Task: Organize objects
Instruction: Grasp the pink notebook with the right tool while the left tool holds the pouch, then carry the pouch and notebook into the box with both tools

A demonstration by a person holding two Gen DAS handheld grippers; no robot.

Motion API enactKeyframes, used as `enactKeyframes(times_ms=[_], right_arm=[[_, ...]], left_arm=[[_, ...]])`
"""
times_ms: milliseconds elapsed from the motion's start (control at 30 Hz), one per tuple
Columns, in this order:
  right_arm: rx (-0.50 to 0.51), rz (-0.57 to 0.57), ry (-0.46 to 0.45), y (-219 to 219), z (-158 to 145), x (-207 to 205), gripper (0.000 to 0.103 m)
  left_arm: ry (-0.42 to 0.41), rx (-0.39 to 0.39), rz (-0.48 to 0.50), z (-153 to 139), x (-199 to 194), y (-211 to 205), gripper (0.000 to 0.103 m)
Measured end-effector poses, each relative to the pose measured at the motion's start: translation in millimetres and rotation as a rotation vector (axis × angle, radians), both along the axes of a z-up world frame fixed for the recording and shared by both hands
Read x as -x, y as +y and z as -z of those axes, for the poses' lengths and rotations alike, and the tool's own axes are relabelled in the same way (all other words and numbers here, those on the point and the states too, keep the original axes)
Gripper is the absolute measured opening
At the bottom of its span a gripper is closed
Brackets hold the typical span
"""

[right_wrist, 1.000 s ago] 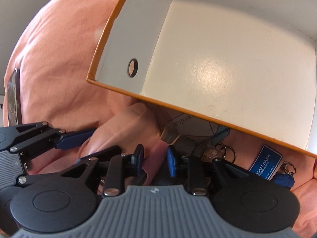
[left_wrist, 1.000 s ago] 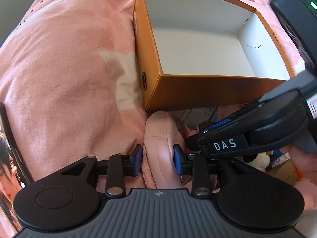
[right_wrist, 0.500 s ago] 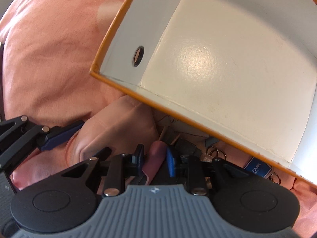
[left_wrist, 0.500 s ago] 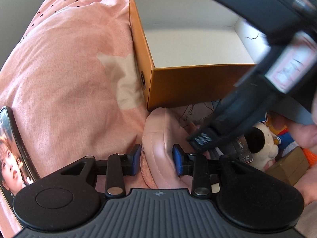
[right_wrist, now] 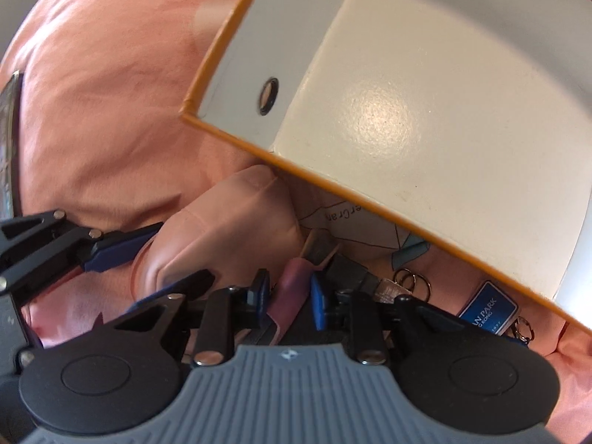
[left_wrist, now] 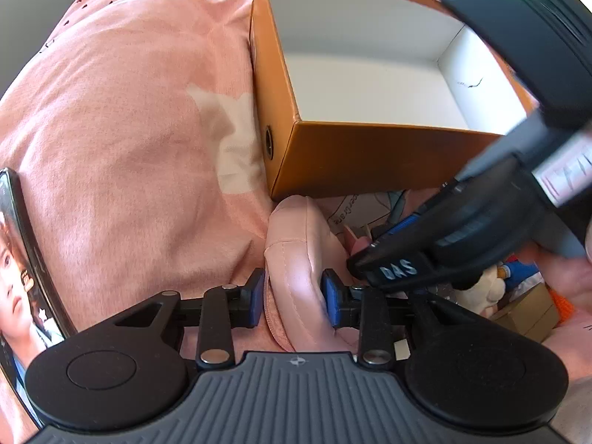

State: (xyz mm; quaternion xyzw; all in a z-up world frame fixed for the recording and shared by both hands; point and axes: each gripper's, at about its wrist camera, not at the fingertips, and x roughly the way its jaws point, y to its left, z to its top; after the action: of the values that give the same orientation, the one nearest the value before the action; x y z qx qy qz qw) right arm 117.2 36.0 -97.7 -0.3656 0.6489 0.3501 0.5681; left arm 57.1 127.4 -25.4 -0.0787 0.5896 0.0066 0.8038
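My left gripper (left_wrist: 294,298) fingers pinch the pink pouch (left_wrist: 299,259) beside the orange box (left_wrist: 355,159), right gripper (right_wrist: 288,296) fingers closing around a mauve item (right_wrist: 292,292)

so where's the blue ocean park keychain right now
In the right wrist view, the blue keychain tag lies at lower right on the pink bedding, just outside the orange box, right of the metal key rings.

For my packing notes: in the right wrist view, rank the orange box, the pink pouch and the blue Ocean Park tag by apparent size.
1. orange box, largest by far, running out of frame.
2. pink pouch, clearly smaller.
3. blue tag, smallest, partly hidden by the box edge.
Fisheye distortion and differing nearness make true sizes unsure.
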Motion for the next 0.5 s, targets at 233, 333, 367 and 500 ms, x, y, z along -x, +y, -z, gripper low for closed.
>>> enactKeyframes(times_ms=[233,333,367,500], right_arm=[[-0.16,0.061,-0.011,-36,-36,-7,0.019],[-0.247,0.046,-0.019,-50,-59,-3,0.017],[-0.274,0.039,-0.027,-54,-68,-1,0.017],[-0.355,0.017,-0.054,-80,-98,-6,0.015]], left_arm=[[-0.079,0.006,-0.038,-15,12,-3,0.032],[-0.114,0.001,-0.064,-27,18,-1,0.031],[-0.131,-0.002,-0.069,-33,20,0,0.031],[-0.197,-0.006,-0.056,-58,28,-2,0.03]])
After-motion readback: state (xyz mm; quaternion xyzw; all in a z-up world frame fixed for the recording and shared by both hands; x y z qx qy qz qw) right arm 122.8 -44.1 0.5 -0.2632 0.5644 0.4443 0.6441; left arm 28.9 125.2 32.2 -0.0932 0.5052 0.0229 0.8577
